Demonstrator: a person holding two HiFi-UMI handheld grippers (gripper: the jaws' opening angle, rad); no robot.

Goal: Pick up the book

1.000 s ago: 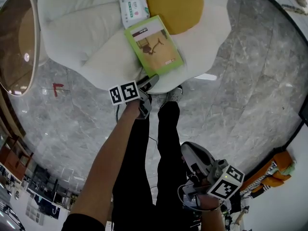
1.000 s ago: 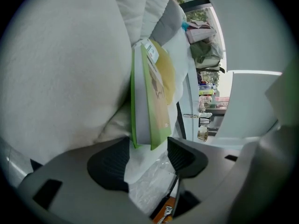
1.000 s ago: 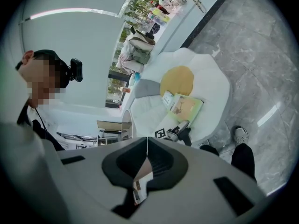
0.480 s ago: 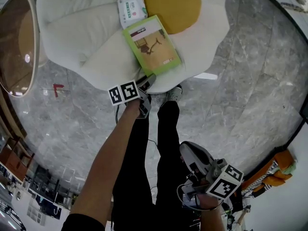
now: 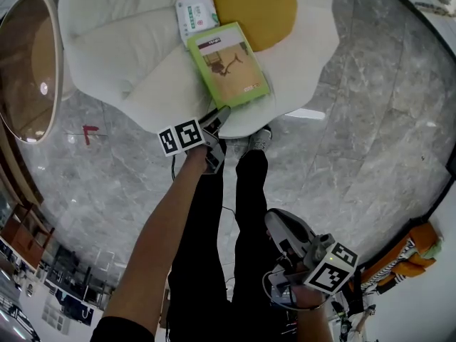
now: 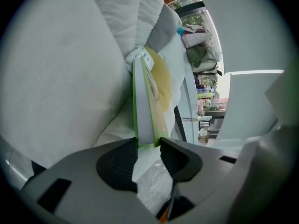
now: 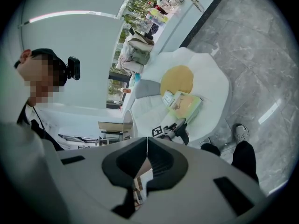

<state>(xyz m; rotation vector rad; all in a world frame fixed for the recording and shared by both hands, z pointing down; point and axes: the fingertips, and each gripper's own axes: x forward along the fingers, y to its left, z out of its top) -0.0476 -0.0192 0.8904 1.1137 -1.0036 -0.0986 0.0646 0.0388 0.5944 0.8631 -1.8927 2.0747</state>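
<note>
A green-edged book (image 5: 228, 64) with a tan cover lies on a white, fried-egg-shaped cushion (image 5: 306, 63). My left gripper (image 5: 222, 114) is at the book's near edge. In the left gripper view the book (image 6: 149, 111) stands edge-on between the jaws of this gripper (image 6: 148, 143). The jaws are closing, and their pad tips touch both faces of the edge. My right gripper (image 5: 274, 221) hangs low beside the person's legs, far from the book. It is shut with nothing in it (image 7: 147, 141). It sees the book (image 7: 187, 104) in the distance.
A pack of wipes (image 5: 197, 9) lies just behind the book, next to the cushion's yellow centre (image 5: 249, 2). A round brown glass table (image 5: 28, 63) stands at the left. The person's shoe (image 5: 260, 137) touches the cushion's front edge on the grey marble floor (image 5: 370, 141).
The left gripper keeps its place at the book's near edge, and the book looks slightly shifted. The right gripper has not moved.
</note>
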